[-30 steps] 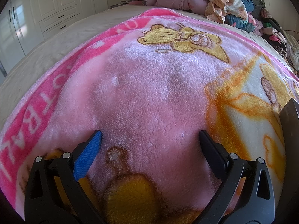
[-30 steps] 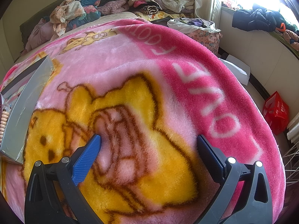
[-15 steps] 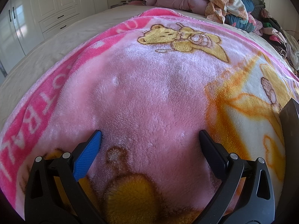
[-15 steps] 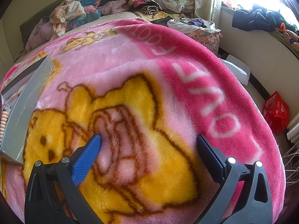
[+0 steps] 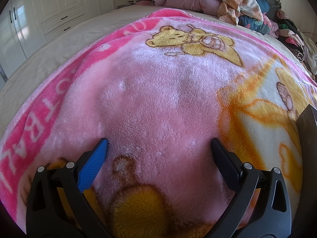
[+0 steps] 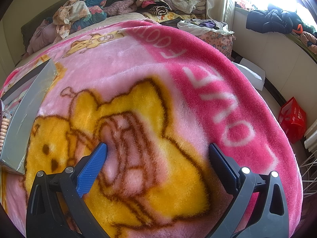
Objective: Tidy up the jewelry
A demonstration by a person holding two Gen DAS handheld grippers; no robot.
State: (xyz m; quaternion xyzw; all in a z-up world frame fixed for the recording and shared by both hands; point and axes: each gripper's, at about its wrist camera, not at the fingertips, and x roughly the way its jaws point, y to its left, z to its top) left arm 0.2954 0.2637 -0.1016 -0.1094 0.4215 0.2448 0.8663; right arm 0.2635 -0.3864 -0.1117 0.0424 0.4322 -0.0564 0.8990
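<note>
A grey box (image 6: 25, 117) lies on the pink bear-print blanket (image 6: 138, 63) at the left edge of the right wrist view, with a string of pale beads (image 6: 3, 130) showing inside it. A dark corner of the box (image 5: 307, 127) shows at the right edge of the left wrist view. My left gripper (image 5: 159, 141) is open and empty, low over the blanket (image 5: 158, 99). My right gripper (image 6: 158, 146) is open and empty over the yellow bear print, to the right of the box.
Heaps of clothes (image 5: 233, 2) lie along the head of the bed, also seen in the right wrist view (image 6: 158, 6). White wardrobes (image 5: 39, 10) stand at the left. To the right of the bed are a red bag (image 6: 293, 119) on the floor and a window ledge with dark jackets (image 6: 271, 19).
</note>
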